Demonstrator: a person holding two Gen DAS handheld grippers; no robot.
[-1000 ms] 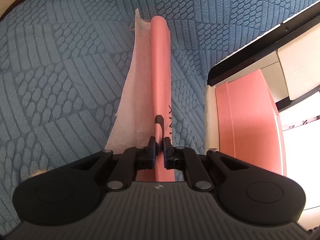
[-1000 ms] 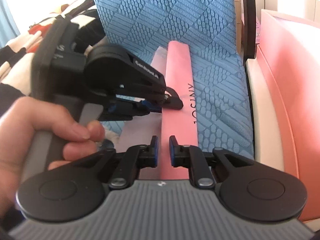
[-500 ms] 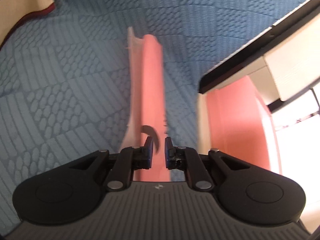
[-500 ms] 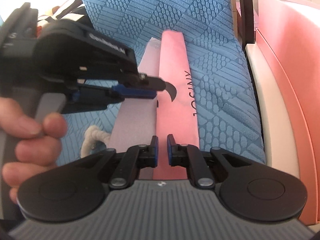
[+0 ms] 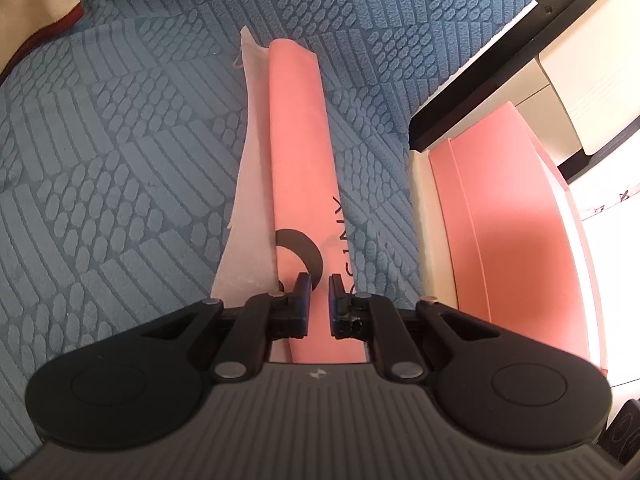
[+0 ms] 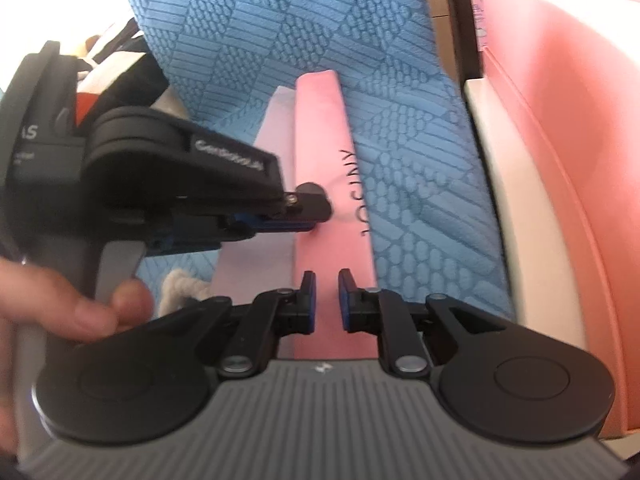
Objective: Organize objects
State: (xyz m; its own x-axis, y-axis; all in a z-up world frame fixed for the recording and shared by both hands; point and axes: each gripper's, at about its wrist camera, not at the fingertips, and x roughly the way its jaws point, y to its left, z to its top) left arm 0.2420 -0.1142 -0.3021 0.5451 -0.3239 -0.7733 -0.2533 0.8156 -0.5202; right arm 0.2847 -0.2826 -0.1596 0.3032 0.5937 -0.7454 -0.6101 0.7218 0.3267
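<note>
A blue quilted bedspread with a raised geometric pattern (image 5: 120, 160) is carrying a long pink box with black lettering (image 5: 298, 152), lying on a pale fabric pouch (image 5: 248, 184). The left tool (image 5: 319, 294) is hovering spread over it; the right tool (image 6: 327, 296) is hanging spread too.
</note>
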